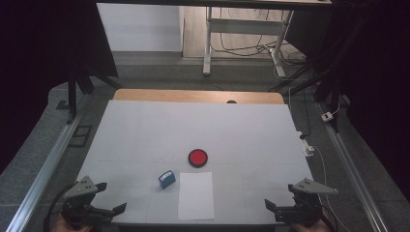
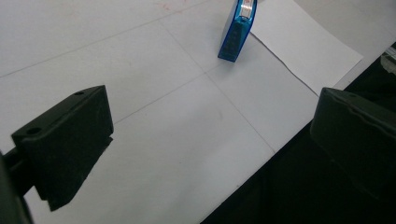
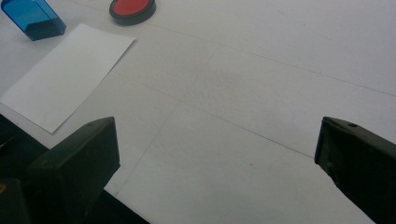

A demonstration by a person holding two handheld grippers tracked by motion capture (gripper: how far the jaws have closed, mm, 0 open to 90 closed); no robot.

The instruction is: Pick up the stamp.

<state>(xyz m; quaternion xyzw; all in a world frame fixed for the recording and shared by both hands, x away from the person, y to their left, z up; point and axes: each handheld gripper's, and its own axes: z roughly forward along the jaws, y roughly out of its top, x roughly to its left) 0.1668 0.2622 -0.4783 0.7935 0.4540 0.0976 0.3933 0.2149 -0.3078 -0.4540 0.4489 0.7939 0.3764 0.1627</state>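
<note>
Blue stamp (image 1: 167, 179) standing on the white table (image 1: 145, 130) near the middle of the near half, just left of the white paper sheet (image 1: 196, 195), not quite touching its left edge. Long axis running near-left to far-right, slightly skewed against the sheet's edge; metal-coloured top face turned up. No legible writing or brand on it at this size. Round red ink pad (image 1: 197, 157) in a black rim just beyond the sheet's far edge, apart from the stamp. Left gripper (image 1: 104, 198) at the near left corner, jaws spread wide, nothing between. Right gripper (image 1: 279, 195) at the near right corner, jaws likewise apart and empty.
</note>
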